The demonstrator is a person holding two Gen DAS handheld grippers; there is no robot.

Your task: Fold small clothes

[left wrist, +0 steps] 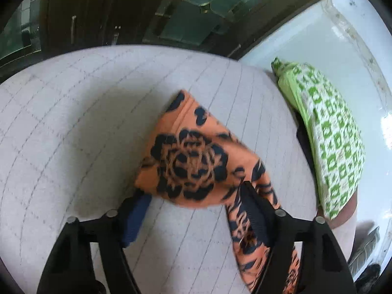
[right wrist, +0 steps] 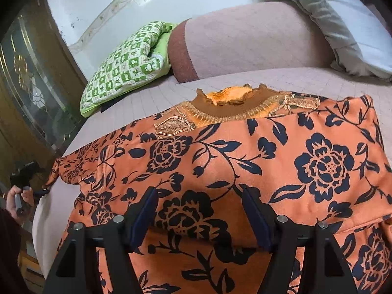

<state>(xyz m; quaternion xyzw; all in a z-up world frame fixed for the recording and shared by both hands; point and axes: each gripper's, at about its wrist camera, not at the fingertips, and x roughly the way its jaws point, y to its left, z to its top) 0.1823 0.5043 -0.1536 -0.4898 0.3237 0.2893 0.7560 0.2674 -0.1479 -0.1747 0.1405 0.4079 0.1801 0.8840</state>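
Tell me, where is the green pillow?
In the right wrist view, the green pillow lies upper left on the bed, against the brown headboard, beyond the orange top.

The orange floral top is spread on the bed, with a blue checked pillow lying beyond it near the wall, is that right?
Not quite: the checked pillow is green and white, not blue, as the right wrist view shows. The orange floral top does lie spread on the bed, pillow beyond it near the wall.

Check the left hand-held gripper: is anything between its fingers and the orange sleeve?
Nothing visible. The left hand-held gripper is already at the orange floral garment; its sleeve end lies between the open fingers on the bare bed cover. The green pillow lies off to the side, clear.
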